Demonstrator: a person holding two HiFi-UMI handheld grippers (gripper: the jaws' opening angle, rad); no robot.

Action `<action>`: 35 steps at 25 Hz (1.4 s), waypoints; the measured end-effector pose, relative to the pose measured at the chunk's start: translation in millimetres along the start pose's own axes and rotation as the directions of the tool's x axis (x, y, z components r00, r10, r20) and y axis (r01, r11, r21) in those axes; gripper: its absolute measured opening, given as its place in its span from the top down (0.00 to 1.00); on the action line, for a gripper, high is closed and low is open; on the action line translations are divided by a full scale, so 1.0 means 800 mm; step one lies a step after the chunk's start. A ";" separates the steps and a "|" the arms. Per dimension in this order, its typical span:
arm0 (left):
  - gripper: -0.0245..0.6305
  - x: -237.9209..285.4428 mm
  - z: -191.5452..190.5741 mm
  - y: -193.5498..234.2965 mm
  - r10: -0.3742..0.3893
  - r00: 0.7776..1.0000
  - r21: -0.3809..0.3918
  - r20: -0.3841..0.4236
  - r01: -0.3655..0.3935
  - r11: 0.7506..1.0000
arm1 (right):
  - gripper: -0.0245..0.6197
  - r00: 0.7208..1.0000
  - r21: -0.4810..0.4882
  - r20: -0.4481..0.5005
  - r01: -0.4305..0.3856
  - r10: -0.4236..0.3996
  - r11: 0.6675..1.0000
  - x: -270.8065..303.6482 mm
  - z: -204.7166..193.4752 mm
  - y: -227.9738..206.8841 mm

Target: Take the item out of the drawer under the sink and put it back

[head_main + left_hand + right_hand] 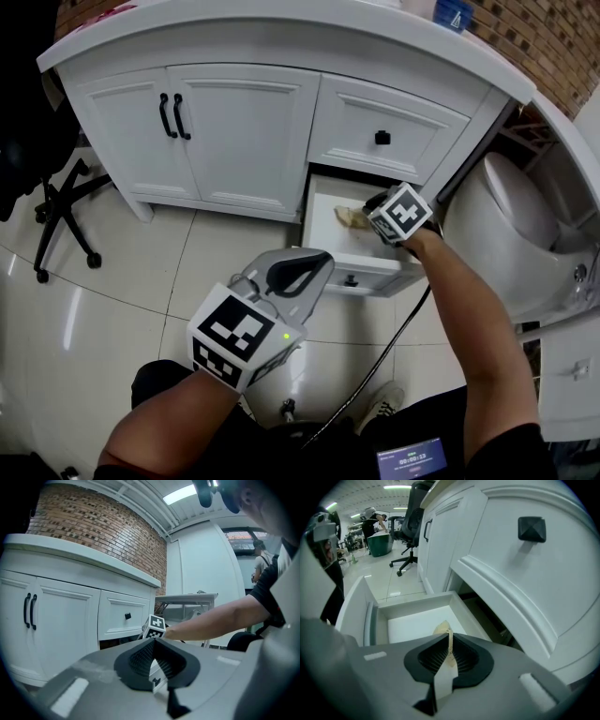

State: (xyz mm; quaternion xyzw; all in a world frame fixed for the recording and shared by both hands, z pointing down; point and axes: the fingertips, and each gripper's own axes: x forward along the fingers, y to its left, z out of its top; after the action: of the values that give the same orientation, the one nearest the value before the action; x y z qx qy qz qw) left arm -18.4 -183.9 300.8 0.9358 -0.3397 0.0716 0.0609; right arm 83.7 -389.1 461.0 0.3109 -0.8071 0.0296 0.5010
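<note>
The right gripper (375, 217) (449, 638) is reaching down into the open lower drawer (330, 267) (412, 603) of the white vanity (244, 141), and its jaws are clamping a thin tan item (352, 217) (442, 629) between them. In the right gripper view the item is standing on its edge in the pinch, its long axis running along the line of the jaws and its free end pointing away from the gripper. In the head view that free end is pointing left, toward the drawer's left wall. The item is sitting over the drawer's white floor, on the right side of the compartment; whether it is touching the floor I cannot tell. The drawer is standing pulled out toward the near side, its front panel carrying a small black knob (351, 279), and the item is the only content showing in it. Above it the upper drawer (389, 127) is sitting closed, and to the left the two cabinet doors (202, 131) are closed as well. The left gripper (314, 264) (153, 641) is hovering nearer, left of the drawer front, over the tiled floor (122, 281), its jaws pressing together with nothing between them.
</note>
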 end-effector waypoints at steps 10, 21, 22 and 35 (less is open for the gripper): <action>0.96 -0.005 0.004 -0.004 0.000 1.000 -0.007 0.008 0.000 1.000 | 0.95 0.960 0.096 0.278 -0.029 0.001 0.995 -0.094 0.038 0.023; 0.96 -0.013 0.013 -0.002 0.008 0.999 -0.001 0.036 -0.008 1.000 | 0.95 0.839 0.285 0.544 -0.152 -0.029 0.947 -0.250 0.038 0.099; 0.96 -0.014 0.014 -0.001 0.011 0.999 -0.002 0.040 -0.011 1.000 | 0.95 0.832 0.294 0.554 -0.158 -0.033 0.943 -0.263 0.035 0.105; 0.96 -0.010 0.020 -0.005 0.025 0.998 0.014 0.056 -0.026 1.000 | 0.95 0.770 0.353 0.630 -0.167 -0.102 0.920 -0.329 -0.020 0.150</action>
State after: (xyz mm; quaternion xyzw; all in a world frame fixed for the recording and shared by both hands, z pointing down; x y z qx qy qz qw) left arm -20.7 -178.5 283.3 0.9334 -0.3527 0.0488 0.0438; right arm 113.1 -162.5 282.8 0.3811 -0.9115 0.0911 0.1250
